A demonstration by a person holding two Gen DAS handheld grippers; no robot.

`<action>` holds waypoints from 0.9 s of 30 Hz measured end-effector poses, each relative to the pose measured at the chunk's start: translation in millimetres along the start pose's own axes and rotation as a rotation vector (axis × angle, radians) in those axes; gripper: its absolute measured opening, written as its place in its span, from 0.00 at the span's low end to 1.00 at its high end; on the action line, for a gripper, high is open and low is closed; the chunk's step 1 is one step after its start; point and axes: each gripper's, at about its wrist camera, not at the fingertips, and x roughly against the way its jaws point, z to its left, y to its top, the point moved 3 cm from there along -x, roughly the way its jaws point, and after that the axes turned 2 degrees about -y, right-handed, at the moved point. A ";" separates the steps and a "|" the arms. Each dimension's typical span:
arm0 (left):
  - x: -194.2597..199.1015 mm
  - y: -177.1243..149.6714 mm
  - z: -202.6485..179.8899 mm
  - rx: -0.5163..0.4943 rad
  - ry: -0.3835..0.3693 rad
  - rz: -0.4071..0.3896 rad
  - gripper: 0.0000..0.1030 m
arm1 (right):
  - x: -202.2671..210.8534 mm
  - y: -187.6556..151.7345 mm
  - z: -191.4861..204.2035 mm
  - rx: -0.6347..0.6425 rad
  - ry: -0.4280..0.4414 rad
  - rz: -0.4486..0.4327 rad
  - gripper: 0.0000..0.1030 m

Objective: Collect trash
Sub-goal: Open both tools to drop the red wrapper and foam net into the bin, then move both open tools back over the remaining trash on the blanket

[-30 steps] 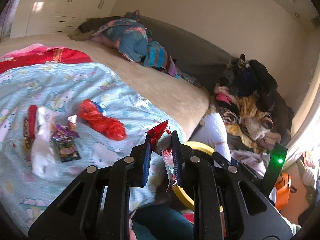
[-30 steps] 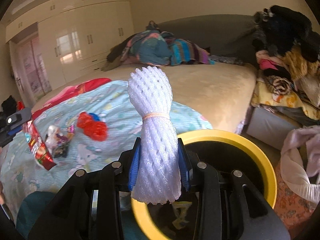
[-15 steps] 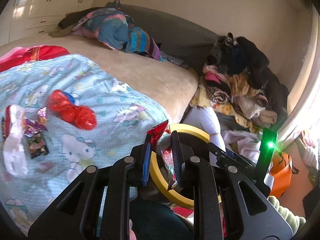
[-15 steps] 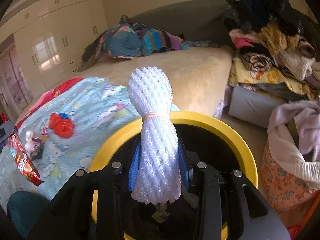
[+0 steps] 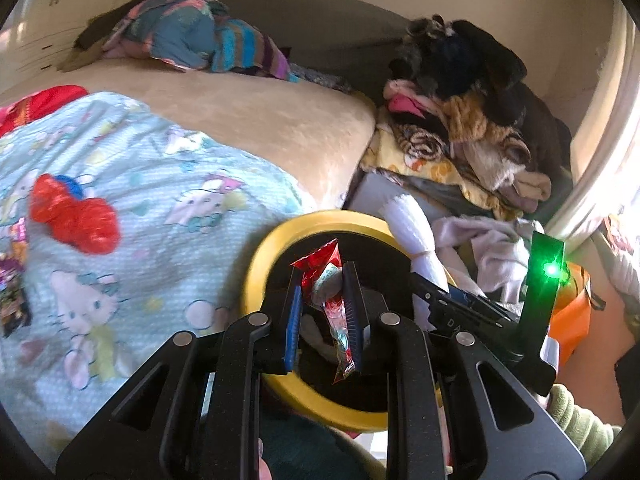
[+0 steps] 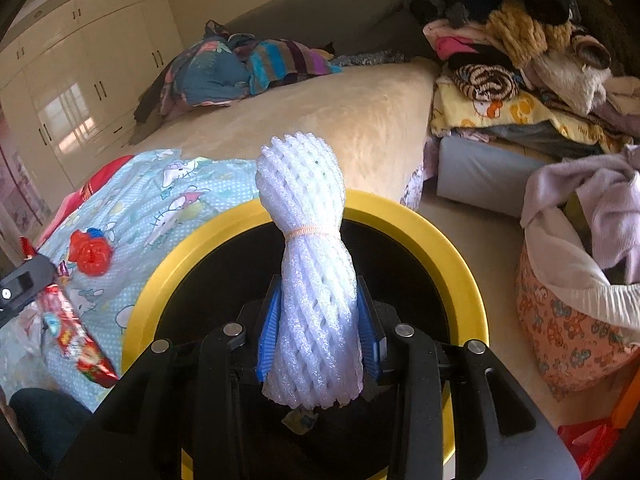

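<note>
I have the left gripper [image 5: 322, 312] clenched on a red wrapper [image 5: 330, 304] and the right gripper [image 6: 318, 332] clenched on a white foam net [image 6: 310, 272], both at frame centre over the yellow-rimmed bin [image 6: 448, 256], ready for dropping.
</note>
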 end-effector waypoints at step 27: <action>27.0 7.4 32.6 0.054 0.123 -0.074 0.90 | 14.7 11.9 10.7 -0.017 0.011 -0.070 0.76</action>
